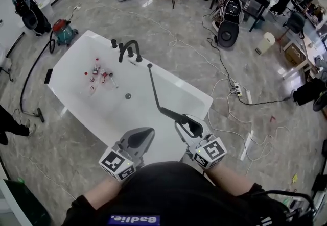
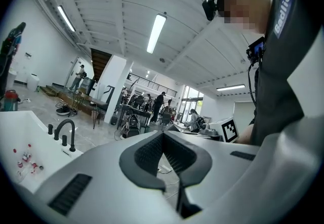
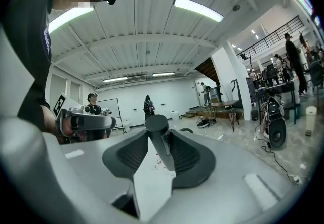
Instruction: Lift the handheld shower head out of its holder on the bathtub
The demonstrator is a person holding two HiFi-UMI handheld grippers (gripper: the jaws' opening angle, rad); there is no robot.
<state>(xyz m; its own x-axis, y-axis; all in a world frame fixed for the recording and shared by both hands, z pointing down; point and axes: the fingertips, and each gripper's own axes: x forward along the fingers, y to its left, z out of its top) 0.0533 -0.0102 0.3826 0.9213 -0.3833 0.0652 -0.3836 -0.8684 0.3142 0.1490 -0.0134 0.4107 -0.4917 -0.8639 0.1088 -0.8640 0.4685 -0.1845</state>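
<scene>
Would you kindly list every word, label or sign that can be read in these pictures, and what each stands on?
"Badlie." - blue patch on the person's dark shirt, head view.
"Badlie" - along the sleeve, left gripper view.
Sleeve print, right gripper view: too blurred to read.
Marker cubes: square patterns only, no letters.
Bottles in the bathtub: labels too small.

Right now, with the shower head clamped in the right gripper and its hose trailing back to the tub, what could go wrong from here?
1. The hose is anchored at the bathtub rim; pulling it far may draw it taut and wrench the shower head from the right gripper.
2. The grip is on a narrow round handle, so the head could twist or slip.
3. If dropped, it might hit the small bottles in the tub.
</scene>
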